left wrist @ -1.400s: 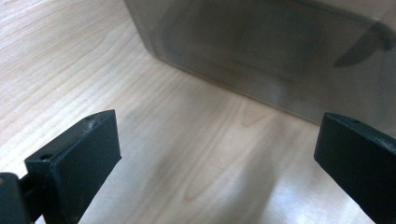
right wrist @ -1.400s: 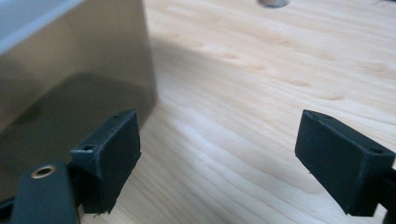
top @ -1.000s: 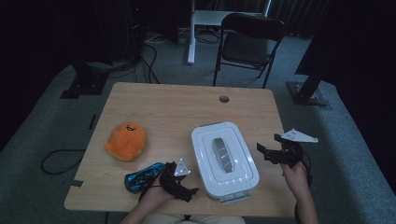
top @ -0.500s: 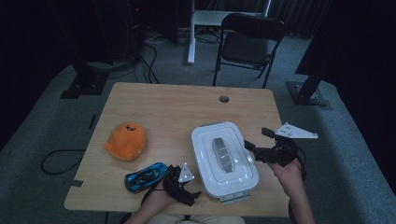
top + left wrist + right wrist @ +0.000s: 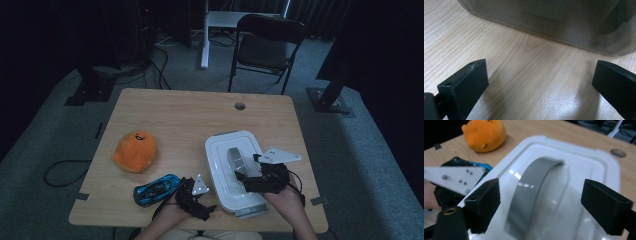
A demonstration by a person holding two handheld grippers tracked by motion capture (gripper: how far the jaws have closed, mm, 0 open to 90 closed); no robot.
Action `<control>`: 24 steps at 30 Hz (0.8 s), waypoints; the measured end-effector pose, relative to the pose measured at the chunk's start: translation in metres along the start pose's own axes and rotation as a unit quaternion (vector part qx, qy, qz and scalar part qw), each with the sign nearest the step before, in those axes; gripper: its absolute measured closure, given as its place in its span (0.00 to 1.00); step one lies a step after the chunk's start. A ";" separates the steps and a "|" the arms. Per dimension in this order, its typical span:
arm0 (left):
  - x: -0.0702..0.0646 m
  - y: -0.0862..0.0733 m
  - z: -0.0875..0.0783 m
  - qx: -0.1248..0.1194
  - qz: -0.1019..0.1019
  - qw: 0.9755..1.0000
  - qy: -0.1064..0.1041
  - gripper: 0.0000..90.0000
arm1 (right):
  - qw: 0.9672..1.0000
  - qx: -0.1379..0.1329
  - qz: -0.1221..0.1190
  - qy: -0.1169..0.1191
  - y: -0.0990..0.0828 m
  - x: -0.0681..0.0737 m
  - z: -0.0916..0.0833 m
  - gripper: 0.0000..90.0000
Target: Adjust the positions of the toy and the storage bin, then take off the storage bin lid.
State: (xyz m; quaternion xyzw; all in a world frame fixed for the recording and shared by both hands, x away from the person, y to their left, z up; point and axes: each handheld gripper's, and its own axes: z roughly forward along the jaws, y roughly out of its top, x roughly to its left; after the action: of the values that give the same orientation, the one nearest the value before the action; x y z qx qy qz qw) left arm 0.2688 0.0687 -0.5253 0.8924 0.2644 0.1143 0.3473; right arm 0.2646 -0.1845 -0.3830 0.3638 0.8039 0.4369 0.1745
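Two grippers work low in the high view over the tabletop (image 5: 175, 115). White lidded box (image 5: 234, 170) lies lower right of centre; right gripper (image 5: 245, 175), jaws wide and just closing slightly, straddles its grey handle (image 5: 531, 195) untouched. Left gripper (image 5: 202, 210) gapes wide, empty.

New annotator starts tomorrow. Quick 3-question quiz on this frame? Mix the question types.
1. True or false: the right gripper has its jaws clamped on the grey handle.
2. What lies between the orange plush toy and the left gripper on the table?
A. a mug
B. a blue toy car
C. a spoon
3. In the left gripper view, what stands just beyond the open jaws?

Key
1. False: the jaws stand open on either side of the handle, above the lid of the white box.
2. B: the blue toy car.
3. The side wall of the white box, resting on the wood.
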 end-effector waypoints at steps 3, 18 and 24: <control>0.000 0.000 0.000 0.000 0.000 1.000 0.000 0.01 | 1.000 0.005 0.005 0.006 -0.006 0.008 0.001 0.29; 0.000 0.000 0.000 0.000 0.000 1.000 0.000 0.01 | 1.000 0.022 0.020 -0.007 -0.018 0.020 0.006 0.58; 0.000 0.000 0.000 0.001 0.001 1.000 -0.001 0.01 | 1.000 0.021 0.012 -0.017 -0.018 0.022 0.006 0.64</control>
State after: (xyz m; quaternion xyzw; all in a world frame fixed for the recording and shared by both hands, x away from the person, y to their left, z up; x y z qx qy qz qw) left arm 0.2691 0.0689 -0.5253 0.8930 0.2633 0.1137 0.3469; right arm 0.2451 -0.1713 -0.4007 0.3845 0.8053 0.4157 0.1756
